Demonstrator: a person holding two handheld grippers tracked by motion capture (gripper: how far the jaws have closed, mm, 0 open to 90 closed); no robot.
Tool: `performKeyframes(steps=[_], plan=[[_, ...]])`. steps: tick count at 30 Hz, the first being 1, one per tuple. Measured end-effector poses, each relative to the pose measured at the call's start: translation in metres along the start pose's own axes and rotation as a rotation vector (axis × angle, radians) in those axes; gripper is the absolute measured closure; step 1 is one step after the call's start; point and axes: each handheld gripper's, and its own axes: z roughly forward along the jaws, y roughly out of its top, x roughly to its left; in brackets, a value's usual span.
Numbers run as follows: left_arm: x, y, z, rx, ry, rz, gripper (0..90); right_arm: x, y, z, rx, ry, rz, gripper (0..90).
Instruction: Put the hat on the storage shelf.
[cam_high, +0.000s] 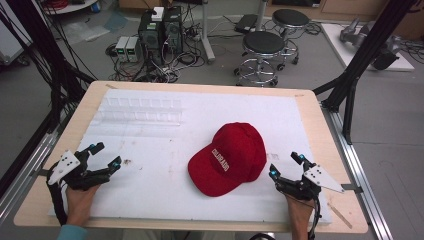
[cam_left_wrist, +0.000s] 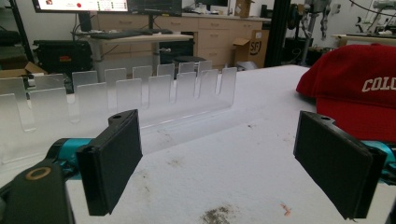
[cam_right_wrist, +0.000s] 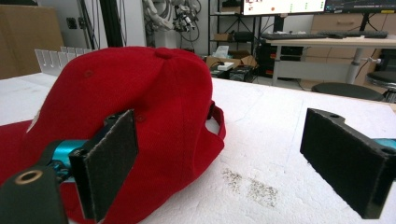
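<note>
Table, white foam sheet on a wood top, stained in spots near both grippers. Red cap lies crown up right of centre, brim toward the near left, white lettering on the front. Clear slotted rack stands at far left, well apart from the cap.

Left gripper at near left, jaws wide open, nothing between them; cap well to its right. Right gripper at near right, jaws wide open and empty, just beside the cap's back edge.

Risks, judged: cap is soft and light, so a one-sided pinch at the crown may only crumple fabric and slide it over the foam. A low jaw could dig into the foam. The strap at the back is a small target, easy to miss.

Room: stools, computer boxes and cables on the floor beyond the table.
</note>
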Motion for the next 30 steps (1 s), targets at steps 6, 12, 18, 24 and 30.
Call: performKeyframes(steps=[6, 12, 18, 24, 30], plan=[[0.0003, 0.0000, -0.0002, 0.000, -0.002, -0.002, 15.5, -0.0001, 0.0001, 0.0001, -0.001, 0.004, -0.002, 10.3], [0.0008, -0.0001, -0.0001, -0.003, 0.004, -0.012, 15.5, -0.0004, 0.0000, -0.0004, -0.007, 0.006, -0.003, 10.3], [0.0005, -0.0001, -0.0001, -0.004, 0.004, -0.011, 15.5, -0.0026, 0.0003, -0.0003, -0.003, 0.026, 0.010, 10.3], [0.0006, -0.0001, -0.0001, -0.003, 0.004, -0.010, 15.5, -0.0034, 0.0005, 0.0000, -0.004, 0.026, 0.018, 10.3], [0.0005, 0.0000, -0.0001, -0.003, 0.004, -0.009, 15.5, -0.0034, 0.0009, 0.0006, 0.004, 0.033, 0.018, 10.2]])
